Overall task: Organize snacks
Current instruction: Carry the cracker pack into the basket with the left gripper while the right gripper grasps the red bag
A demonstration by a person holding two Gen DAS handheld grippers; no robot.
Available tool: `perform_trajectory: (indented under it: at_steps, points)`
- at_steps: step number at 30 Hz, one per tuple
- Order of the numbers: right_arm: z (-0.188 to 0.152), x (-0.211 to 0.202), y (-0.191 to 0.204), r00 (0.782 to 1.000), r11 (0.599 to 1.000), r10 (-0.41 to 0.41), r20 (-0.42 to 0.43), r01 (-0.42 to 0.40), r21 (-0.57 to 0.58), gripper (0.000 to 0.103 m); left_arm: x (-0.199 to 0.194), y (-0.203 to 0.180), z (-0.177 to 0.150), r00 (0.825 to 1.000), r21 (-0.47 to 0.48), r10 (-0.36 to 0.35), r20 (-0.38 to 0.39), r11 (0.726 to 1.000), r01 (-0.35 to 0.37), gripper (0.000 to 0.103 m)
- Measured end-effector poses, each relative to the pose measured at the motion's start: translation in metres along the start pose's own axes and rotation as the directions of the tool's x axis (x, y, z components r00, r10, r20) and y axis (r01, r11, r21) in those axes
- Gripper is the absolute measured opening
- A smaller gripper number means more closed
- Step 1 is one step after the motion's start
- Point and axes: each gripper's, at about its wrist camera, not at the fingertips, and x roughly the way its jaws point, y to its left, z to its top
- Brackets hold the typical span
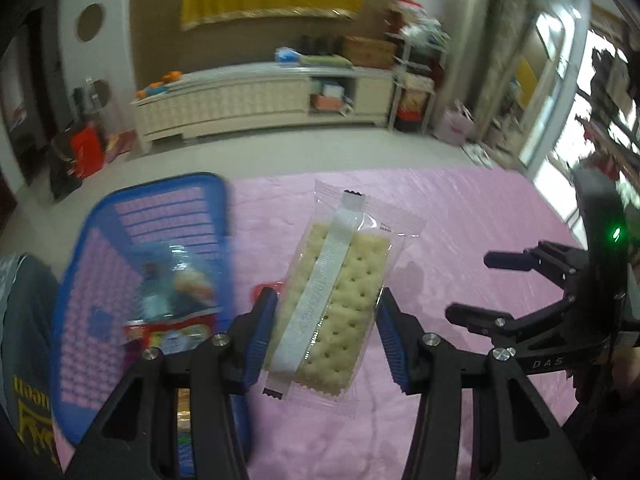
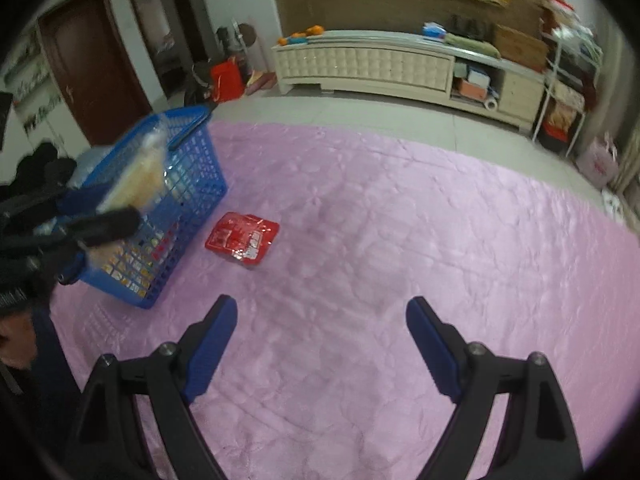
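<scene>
My left gripper (image 1: 326, 300) is shut on a clear packet of pale crackers (image 1: 340, 292), its blue pads pressing both long sides. The right wrist view shows that gripper (image 2: 108, 210) holding the cracker packet (image 2: 136, 180) in the air at the near side of a blue basket (image 2: 192, 184). The basket (image 1: 160, 188) stands on the pink cloth and has several snack packets (image 1: 180, 296) in it. A red snack packet (image 2: 242, 238) lies on the cloth just right of the basket. My right gripper (image 2: 320, 344) hangs open over bare cloth with nothing between its fingers; it also shows as the right gripper (image 1: 480, 288) at the edge of the left wrist view.
The pink cloth (image 2: 400, 240) covers the whole table and ends at a far edge with grey floor beyond. A long cream cabinet (image 2: 368, 64) stands against the back wall. A person's dark clothing (image 2: 24, 336) is at the near left.
</scene>
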Motion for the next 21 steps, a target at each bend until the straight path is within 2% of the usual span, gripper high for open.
perform_trajectory:
  at_steps: [3,7,10,14,18,21]
  points:
    - [0.010,0.014,0.012,0.999,0.997,-0.032,-0.028,0.030,-0.068,0.089,-0.018,0.029,-0.007,0.999,-0.059,0.038,0.029,0.998,-0.036,0.048]
    - [0.018,0.032,0.024,0.999,0.995,0.007,-0.048,-0.011,-0.096,0.089,-0.022,0.065,-0.016,0.997,-0.131,0.067,0.024,0.989,-0.064,0.048]
    - [0.030,0.049,0.042,0.998,0.981,0.030,-0.050,-0.039,-0.190,0.089,-0.019,0.089,-0.018,0.997,-0.184,0.080,0.014,0.980,-0.076,0.048]
    - [0.043,0.080,0.067,0.997,0.926,0.044,-0.070,-0.067,-0.371,0.089,-0.017,0.108,-0.029,0.994,-0.224,0.106,-0.008,0.969,-0.105,0.048]
    - [0.047,0.120,0.087,0.984,0.852,0.058,-0.168,-0.136,-0.505,0.089,-0.015,0.114,-0.036,0.993,-0.287,0.116,-0.023,0.951,-0.118,0.048]
    - [0.048,0.147,0.096,0.978,0.805,0.034,-0.204,-0.148,-0.574,0.089,-0.009,0.115,-0.040,0.993,-0.319,0.104,-0.048,0.941,-0.114,0.048]
